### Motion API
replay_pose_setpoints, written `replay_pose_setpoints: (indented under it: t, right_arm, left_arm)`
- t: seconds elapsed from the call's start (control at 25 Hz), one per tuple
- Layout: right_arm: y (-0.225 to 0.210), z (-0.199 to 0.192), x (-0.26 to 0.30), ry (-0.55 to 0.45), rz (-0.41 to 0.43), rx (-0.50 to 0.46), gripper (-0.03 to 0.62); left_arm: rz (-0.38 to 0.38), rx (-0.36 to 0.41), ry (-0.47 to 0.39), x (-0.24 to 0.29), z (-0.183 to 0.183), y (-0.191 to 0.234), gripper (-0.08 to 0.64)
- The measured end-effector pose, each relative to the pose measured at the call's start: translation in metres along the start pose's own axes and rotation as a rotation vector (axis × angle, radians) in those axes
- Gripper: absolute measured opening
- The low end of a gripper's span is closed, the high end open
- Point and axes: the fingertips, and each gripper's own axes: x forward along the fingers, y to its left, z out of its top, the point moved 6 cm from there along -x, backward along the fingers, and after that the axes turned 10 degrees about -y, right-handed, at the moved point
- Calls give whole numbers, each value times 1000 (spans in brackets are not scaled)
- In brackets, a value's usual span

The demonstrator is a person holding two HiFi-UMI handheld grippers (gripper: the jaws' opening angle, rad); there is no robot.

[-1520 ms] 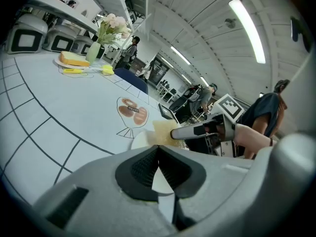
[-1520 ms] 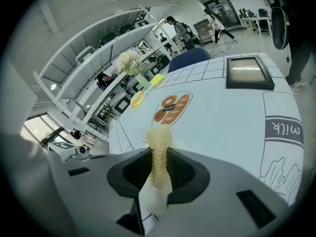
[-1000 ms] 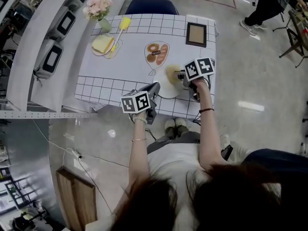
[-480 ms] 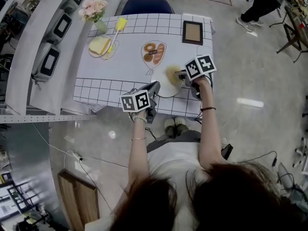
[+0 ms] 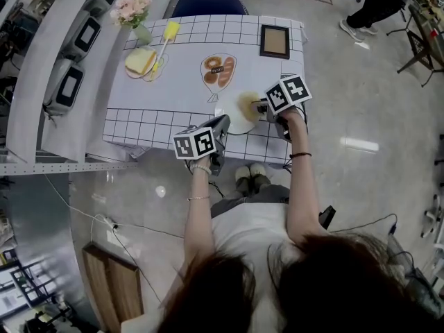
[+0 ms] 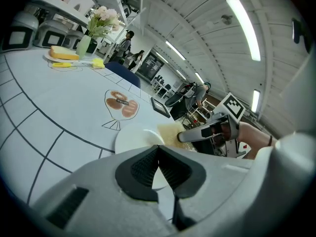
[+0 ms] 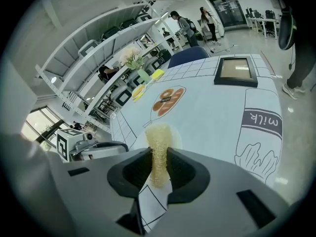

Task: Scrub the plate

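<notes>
Plate (image 6: 132,138) scrub under way, I judge: left gripper (image 6: 158,151) jaws pinch its rim, right gripper (image 7: 158,157) jaws clamp sponge (image 7: 159,135) on it.

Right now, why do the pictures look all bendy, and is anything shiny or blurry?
Left gripper view and right gripper view: wide lens, so lines on the table curve and corners go black. Right gripper view: the close sponge looks soft. Head view: lamp glare on the shiny floor.
</notes>
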Motion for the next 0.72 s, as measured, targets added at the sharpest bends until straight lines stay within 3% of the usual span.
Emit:
replay_pose_setpoints:
  t: [0.72]
  right_arm:
    - [20, -24, -5, 57, 1, -87, 80]
  left_arm:
    - [40, 2, -13, -18, -23, -12, 11]
